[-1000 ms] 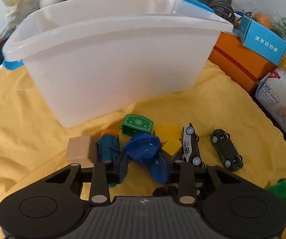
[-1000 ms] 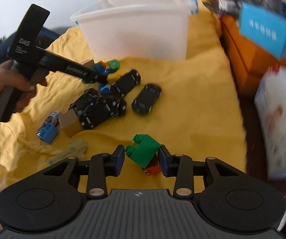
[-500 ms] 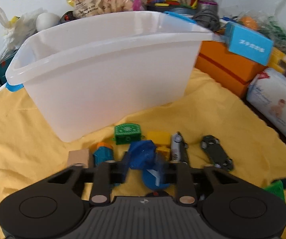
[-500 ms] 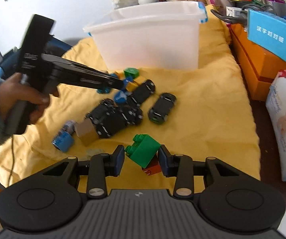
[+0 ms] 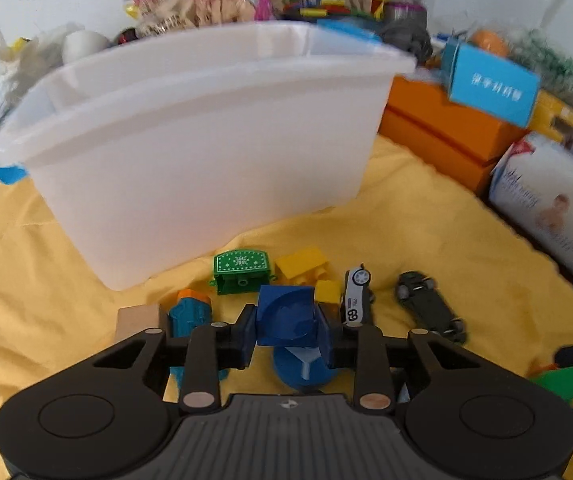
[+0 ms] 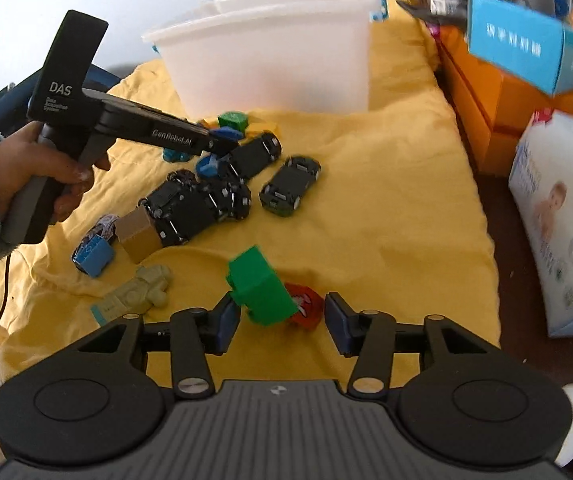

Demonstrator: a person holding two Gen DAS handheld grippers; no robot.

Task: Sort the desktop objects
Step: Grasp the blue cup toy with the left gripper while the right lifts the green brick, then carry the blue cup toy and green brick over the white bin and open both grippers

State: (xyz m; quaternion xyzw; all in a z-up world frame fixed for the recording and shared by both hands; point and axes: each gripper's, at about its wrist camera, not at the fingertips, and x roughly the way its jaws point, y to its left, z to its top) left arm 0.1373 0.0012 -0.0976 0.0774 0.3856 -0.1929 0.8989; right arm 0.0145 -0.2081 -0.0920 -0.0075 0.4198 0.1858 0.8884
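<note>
My left gripper [image 5: 286, 330] is shut on a blue block [image 5: 286, 316] and holds it above the yellow cloth, in front of the white plastic bin [image 5: 206, 152]. The same gripper shows in the right wrist view [image 6: 222, 142], over the toy pile. My right gripper [image 6: 282, 320] is open; a green brick [image 6: 260, 288] sits tilted between its fingers, touching the left pad, with a red piece [image 6: 306, 308] beside it. Black toy cars [image 6: 194, 208] lie in a heap on the cloth.
A green chest [image 5: 242, 266], yellow blocks [image 5: 302, 266], a white car [image 5: 356, 296], a black car [image 5: 430, 308] and a wooden block [image 5: 138, 318] lie before the bin. Orange boxes [image 5: 446, 132], a blue box [image 5: 490, 86] and a wipes pack [image 5: 550, 200] line the right side.
My left gripper lifted the blue block off the pile and rose. My right gripper opened, and the green brick now leans loose between its fingers.
</note>
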